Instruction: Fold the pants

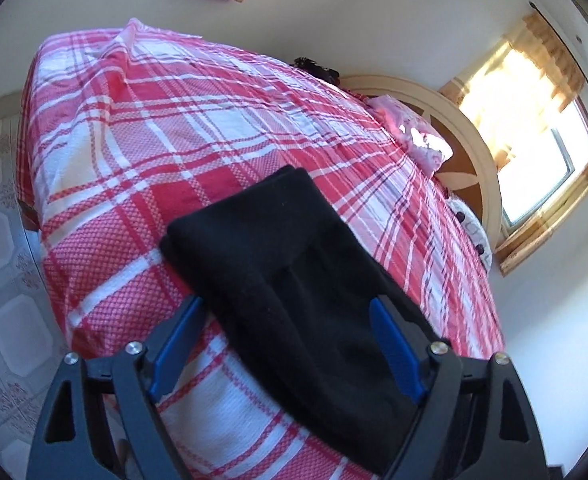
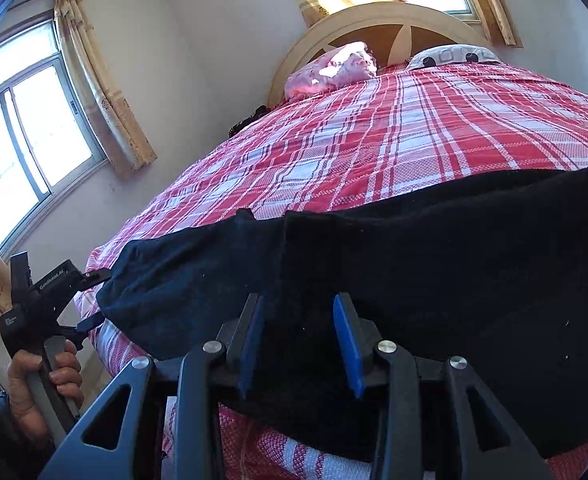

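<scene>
We see a wide bed covered with a red-and-white plaid bedspread (image 1: 214, 128), its rounded cream headboard (image 2: 358, 20) standing at the far end under a bright window with tan curtains (image 2: 86, 92). A crumpled pink pillow (image 2: 334, 66) and a white pillow with dark spots (image 2: 450, 56) lie against the headboard.

Across the near part of the bedspread lie the black fleece pants (image 1: 294, 264), folded into a long band. In the left wrist view the band runs away from us, its squared far end resting flat on the plaid. In the right wrist view the band stretches across the whole picture, with a seam or fold edge showing near its middle.

The left gripper (image 1: 286, 344) has its blue-padded fingers (image 1: 176, 344) spread wide; the band passes between them, with one finger beside the cloth's edge over bare bedspread and the other over the cloth itself. We cannot see either pad pressing the cloth. In the right wrist view this same gripper shows at the band's far left end, held by a person's hand (image 2: 42, 384).

The right gripper (image 2: 300, 344) has its fingers set narrower, at the near edge of the band, with black cloth filling the gap between them; whether the pads pinch it we cannot tell.
</scene>
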Tool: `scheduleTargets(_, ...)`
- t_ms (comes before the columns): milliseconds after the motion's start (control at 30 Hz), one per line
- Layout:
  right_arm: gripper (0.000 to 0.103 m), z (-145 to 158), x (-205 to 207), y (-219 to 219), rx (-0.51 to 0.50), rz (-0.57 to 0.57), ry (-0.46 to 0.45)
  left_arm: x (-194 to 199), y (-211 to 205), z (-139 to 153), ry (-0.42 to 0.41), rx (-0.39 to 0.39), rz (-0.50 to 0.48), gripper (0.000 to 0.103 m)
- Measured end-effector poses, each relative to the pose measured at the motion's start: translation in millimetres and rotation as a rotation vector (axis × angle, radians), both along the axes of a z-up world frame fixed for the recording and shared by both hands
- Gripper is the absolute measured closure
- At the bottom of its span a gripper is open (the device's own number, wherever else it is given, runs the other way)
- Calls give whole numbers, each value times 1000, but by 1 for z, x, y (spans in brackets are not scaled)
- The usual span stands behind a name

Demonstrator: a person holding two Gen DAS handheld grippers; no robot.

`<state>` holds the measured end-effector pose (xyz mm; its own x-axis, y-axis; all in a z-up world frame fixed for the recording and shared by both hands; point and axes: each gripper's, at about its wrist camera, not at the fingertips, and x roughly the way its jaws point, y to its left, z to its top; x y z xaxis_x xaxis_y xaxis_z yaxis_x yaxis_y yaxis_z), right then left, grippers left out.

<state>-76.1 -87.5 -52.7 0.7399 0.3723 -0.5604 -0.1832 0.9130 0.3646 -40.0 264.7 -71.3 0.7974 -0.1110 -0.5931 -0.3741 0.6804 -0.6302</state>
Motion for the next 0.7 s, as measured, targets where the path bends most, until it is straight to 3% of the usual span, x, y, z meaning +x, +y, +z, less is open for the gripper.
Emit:
scheduleTargets(67, 64, -1, 0, 0, 5, -3, -3, 3, 5, -2, -14, -52, 24, 26)
scheduleTargets(233, 64, -2, -1, -1, 6, -5, -7, 2, 21, -14, -14, -155, 66, 81)
scheduleTargets(367, 64, -3, -1, -3, 16, -5, -5, -2, 23, -13, -31, -152, 33, 87)
scheduleTargets(533, 64, 5, -3, -14, 88, -8, 10, -5, 8, 15, -91, -16, -18, 88)
scheduleTargets(700, 64, 17, -16, -31, 97, -56, -31, -1, 1, 26, -103, 51, -38, 88)
